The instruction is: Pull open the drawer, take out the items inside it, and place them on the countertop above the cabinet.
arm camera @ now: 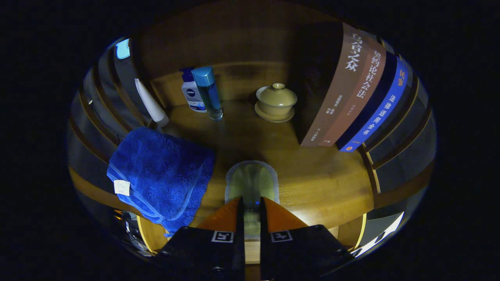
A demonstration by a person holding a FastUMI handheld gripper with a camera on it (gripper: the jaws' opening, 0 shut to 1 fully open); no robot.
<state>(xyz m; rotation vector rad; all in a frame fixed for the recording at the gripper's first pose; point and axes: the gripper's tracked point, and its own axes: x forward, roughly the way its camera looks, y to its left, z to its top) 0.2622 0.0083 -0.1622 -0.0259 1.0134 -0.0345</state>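
Tool (252, 203) is nearly closed on a clear cup (252, 183), over the desk (312, 171) near its front edge, w/ blue towel (160, 175) beside. Step looks like putting down. Next: lower, open tool.

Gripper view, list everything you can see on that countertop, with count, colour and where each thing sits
Countertop: one, brown wood, under everything.
Towel: one, blue, crumpled, draped over the near edge beside the fingers.
Books: three, brown, reddish-brown and blue spines, standing together beyond the fingers.
Lidded cup: one, beige, on a matching saucer, between the bottles and the books.
Bottle: one, clear blue with blue cap, upright at the back.
Lotion bottle: one, white with blue cap, just behind the clear blue one.
Tube: one, white, leaning behind the towel.
Held item: one, pale translucent, pinched between the fingers; I cannot tell what it is.
Gripper: one, fingers close together on the held item.
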